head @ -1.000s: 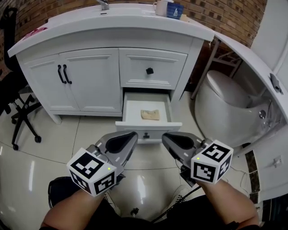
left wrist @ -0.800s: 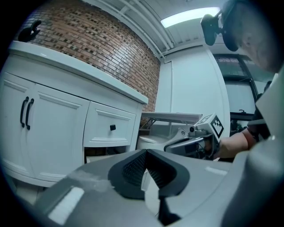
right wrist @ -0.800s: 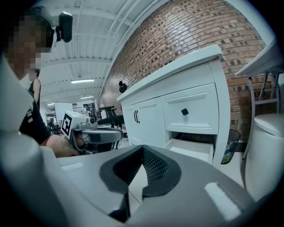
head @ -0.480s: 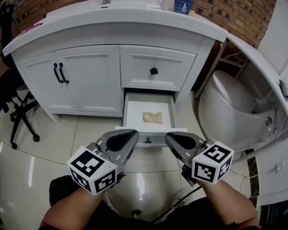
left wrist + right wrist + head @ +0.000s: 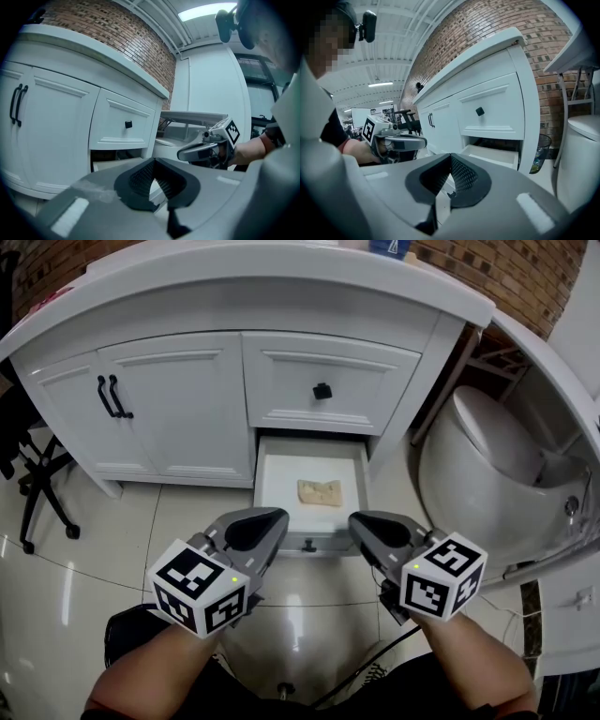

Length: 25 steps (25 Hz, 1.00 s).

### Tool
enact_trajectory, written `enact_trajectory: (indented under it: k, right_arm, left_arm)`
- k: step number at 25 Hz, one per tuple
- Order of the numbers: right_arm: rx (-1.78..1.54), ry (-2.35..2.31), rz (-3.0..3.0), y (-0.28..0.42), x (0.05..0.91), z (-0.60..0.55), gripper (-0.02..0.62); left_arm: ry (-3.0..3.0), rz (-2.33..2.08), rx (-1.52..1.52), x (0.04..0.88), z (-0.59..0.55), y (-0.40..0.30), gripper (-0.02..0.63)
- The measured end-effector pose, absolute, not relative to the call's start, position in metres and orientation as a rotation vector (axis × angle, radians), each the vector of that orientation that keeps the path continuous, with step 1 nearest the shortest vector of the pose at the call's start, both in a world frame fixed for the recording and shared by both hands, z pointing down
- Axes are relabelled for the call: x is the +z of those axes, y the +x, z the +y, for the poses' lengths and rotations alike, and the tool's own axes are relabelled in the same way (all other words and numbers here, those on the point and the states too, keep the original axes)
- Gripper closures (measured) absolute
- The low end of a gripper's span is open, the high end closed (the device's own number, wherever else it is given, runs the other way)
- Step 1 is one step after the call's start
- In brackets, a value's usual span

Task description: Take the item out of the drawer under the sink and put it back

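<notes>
Tan flat crumpled item: lies inside open white lower drawer, clear of every wall, bare floor at its 9 o'clock. Left gripper: 7 o'clock of the drawer's front edge, jaws together, empty. Right gripper: 5 o'clock, likewise closed, empty.

I see a bathroom setup: a white sink cabinet, a toilet beside it, a brick wall, a glossy tiled floor, and an office chair nearby.
</notes>
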State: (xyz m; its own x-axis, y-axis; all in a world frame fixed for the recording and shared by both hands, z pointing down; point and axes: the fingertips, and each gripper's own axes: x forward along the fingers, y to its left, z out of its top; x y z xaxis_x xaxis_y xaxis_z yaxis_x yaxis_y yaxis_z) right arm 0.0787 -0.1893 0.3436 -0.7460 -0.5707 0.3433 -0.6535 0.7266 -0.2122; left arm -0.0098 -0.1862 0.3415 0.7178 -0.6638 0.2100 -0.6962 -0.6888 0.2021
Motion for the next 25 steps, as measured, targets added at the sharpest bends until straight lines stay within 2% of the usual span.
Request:
enact_trajectory:
  k: [19, 25]
  right_arm:
    - [0.498, 0.938, -2.638, 0.076, 0.364, -0.200, 0.588]
    - [0.375, 0.987, -2.616, 0.079, 0.357, -0.210, 0.588]
  left_arm:
    - [2.618, -1.081, 0.192, 0.356, -0.200, -0.017, 0.600]
    - [2.616, -1.080, 0.205, 0.360, -0.198, -0.016, 0.600]
